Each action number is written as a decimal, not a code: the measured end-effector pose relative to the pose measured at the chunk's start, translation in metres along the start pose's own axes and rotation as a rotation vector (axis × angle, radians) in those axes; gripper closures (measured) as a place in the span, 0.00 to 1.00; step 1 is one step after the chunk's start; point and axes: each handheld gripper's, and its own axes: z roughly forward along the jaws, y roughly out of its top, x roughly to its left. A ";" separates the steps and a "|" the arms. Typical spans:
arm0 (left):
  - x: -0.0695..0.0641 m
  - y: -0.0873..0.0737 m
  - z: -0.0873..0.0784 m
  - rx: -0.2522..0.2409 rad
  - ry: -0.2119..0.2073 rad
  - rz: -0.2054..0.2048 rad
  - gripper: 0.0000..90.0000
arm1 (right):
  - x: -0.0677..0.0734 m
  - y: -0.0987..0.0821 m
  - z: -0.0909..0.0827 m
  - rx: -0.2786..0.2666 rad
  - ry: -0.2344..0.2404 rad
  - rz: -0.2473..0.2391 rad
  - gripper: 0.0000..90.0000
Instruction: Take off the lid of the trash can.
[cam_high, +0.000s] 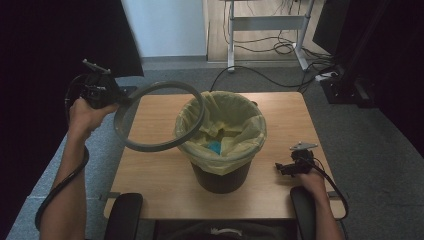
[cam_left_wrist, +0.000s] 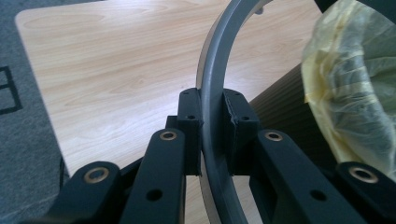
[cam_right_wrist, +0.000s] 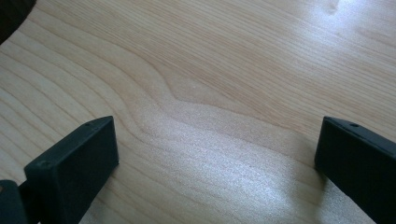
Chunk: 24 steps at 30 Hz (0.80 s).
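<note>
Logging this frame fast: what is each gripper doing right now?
Left gripper: closed on the grey ring, held beside the lined bin.
Right gripper: open, holding nothing, over the table.

no readable text, no labels, no brand marks, no numbers on anything in view

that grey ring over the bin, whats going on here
A person's left claw is clamped on a thin grey plastic ring, holding it tilted in the air beside the dark round bin, one edge overlapping the rim. The bin stands on the light wooden table, lined with a yellow plastic bag. The right claw is open, near the table's right edge.
</note>
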 end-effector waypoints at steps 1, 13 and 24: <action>0.002 -0.001 -0.001 -0.001 0.002 -0.004 0.87 | 0.000 0.000 0.000 0.000 0.000 0.000 0.00; 0.026 -0.020 -0.015 -0.021 0.039 -0.062 0.87 | 0.000 0.000 0.000 0.000 0.000 0.000 0.00; 0.044 -0.035 -0.024 -0.040 0.071 -0.099 0.88 | 0.000 0.000 0.000 0.000 0.000 0.000 0.00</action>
